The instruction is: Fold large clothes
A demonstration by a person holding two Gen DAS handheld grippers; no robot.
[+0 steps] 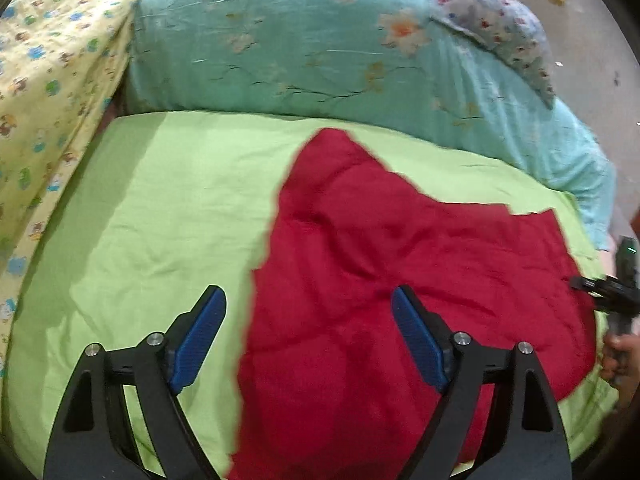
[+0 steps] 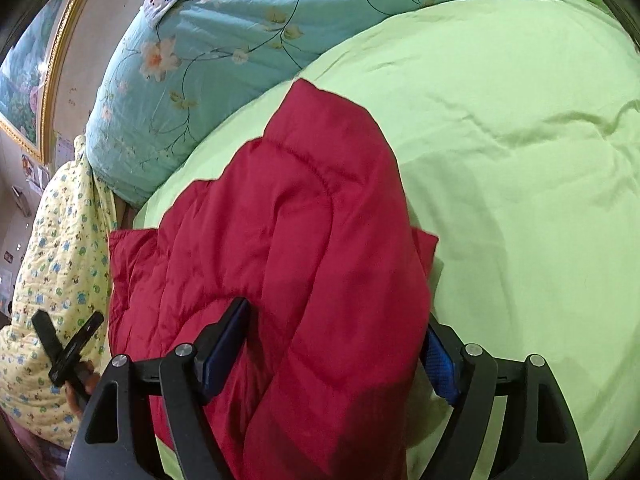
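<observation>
A red padded garment (image 1: 400,280) lies spread on a light green sheet (image 1: 160,208). My left gripper (image 1: 308,304) is open above the garment's left edge, holding nothing. In the right wrist view the same red garment (image 2: 288,248) lies bunched, with a thick fold of it between the wide-open jaws of my right gripper (image 2: 340,324); the pads are not pressed together. The right gripper also shows at the right edge of the left wrist view (image 1: 612,292). The left gripper shows at the lower left of the right wrist view (image 2: 68,340).
A teal floral quilt (image 1: 300,48) is piled at the back of the bed. A yellow patterned blanket (image 1: 52,92) lies at the left. A blue-white floral pillow (image 1: 492,20) sits on the quilt. A gold-framed picture (image 2: 24,92) hangs on the wall.
</observation>
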